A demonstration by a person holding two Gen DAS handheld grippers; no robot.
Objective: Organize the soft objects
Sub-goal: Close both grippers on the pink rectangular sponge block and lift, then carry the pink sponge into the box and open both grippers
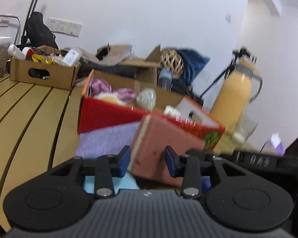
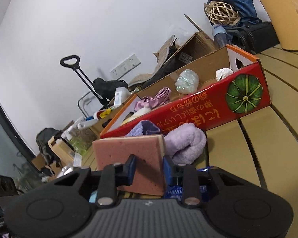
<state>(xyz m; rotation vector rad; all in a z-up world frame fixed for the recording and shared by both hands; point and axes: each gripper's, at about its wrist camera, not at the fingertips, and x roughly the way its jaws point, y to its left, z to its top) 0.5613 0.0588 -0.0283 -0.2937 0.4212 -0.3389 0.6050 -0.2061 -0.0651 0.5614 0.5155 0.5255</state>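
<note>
A pink sponge (image 1: 161,138) with a yellow layer stands tilted between the blue pads of my left gripper (image 1: 148,162), which is shut on it. In the right wrist view a pink sponge (image 2: 129,148) sits between the pads of my right gripper (image 2: 150,168), shut on it too. I cannot tell whether it is the same sponge. Behind lies a lilac towel (image 1: 105,140) (image 2: 186,142) against a red box (image 1: 109,115) (image 2: 188,111) with a green pumpkin print. The box holds pink ribbon, a crinkled clear ball and white soft items.
The slatted wooden table (image 1: 29,119) carries a cardboard box (image 1: 43,73) of odds and ends at the back left. A yellow bottle (image 1: 234,93) stands to the right. A wicker ball (image 2: 221,12) and blue cloth are behind. A light blue cloth (image 1: 125,182) lies under my left gripper.
</note>
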